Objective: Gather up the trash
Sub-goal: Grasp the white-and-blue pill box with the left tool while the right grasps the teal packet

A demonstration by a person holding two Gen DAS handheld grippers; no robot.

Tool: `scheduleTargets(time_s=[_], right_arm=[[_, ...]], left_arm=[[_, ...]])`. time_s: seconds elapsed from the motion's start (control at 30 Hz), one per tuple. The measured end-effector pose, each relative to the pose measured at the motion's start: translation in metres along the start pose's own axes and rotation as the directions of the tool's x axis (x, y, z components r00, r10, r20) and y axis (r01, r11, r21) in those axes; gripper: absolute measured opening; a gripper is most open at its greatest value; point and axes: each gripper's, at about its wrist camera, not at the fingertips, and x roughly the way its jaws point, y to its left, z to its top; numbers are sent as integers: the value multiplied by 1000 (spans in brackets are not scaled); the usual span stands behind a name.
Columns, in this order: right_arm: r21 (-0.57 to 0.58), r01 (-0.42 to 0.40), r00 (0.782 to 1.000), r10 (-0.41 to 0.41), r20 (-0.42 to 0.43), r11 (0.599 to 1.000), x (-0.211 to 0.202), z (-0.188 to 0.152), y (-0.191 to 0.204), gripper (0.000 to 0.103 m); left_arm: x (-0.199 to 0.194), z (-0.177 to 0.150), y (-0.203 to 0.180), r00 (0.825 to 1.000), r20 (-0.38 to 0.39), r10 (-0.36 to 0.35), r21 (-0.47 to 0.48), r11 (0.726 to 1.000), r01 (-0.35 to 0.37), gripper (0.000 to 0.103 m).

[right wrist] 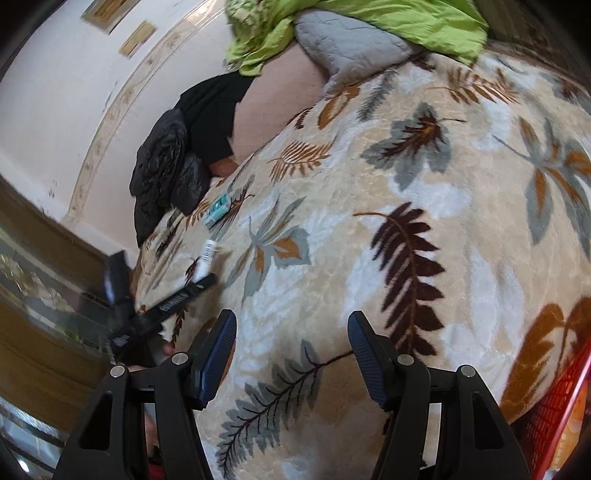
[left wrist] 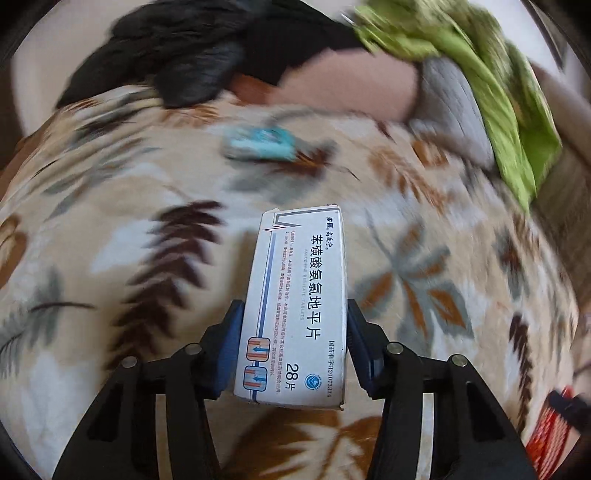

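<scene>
My left gripper [left wrist: 293, 314] is shut on a white medicine box [left wrist: 297, 302] with blue print, held above a leaf-patterned blanket [left wrist: 147, 221]. A teal packet [left wrist: 258, 146] lies farther ahead on the blanket. In the right wrist view my right gripper [right wrist: 291, 332] is open and empty above the same blanket [right wrist: 406, 221]. There the left gripper [right wrist: 177, 299] shows at the left, holding the white box [right wrist: 207, 258]. The teal packet [right wrist: 218, 208] lies beyond it.
A black jacket [left wrist: 177, 62] [right wrist: 166, 166], a green cloth [left wrist: 498, 92] [right wrist: 369, 22] and a grey quilted pillow [left wrist: 454, 107] [right wrist: 347, 40] lie at the bed's far end. A red basket [right wrist: 554, 402] [left wrist: 550, 435] sits at the lower right. A white wall [right wrist: 55, 92] is at the left.
</scene>
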Motion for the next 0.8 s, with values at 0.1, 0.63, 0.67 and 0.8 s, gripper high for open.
scheduleTargets(time_s=[0.1, 0.63, 0.67, 0.8], right_arm=[[-3, -8, 998, 8, -59, 1000, 24, 13, 13, 68], [-326, -44, 989, -5, -147, 944, 255, 164, 178, 57], [-340, -31, 988, -22, -151, 940, 275, 173, 183, 57], [-343, -1, 984, -59, -166, 939, 330, 195, 190, 57]], left_arm=[[-22, 5, 33, 998, 45, 42, -75, 996, -39, 52], [-33, 12, 110, 981, 48, 186, -213, 962, -172, 52], [-32, 12, 111, 982, 47, 185, -211, 962, -171, 52], [-26, 13, 112, 985, 29, 169, -212, 964, -159, 52]])
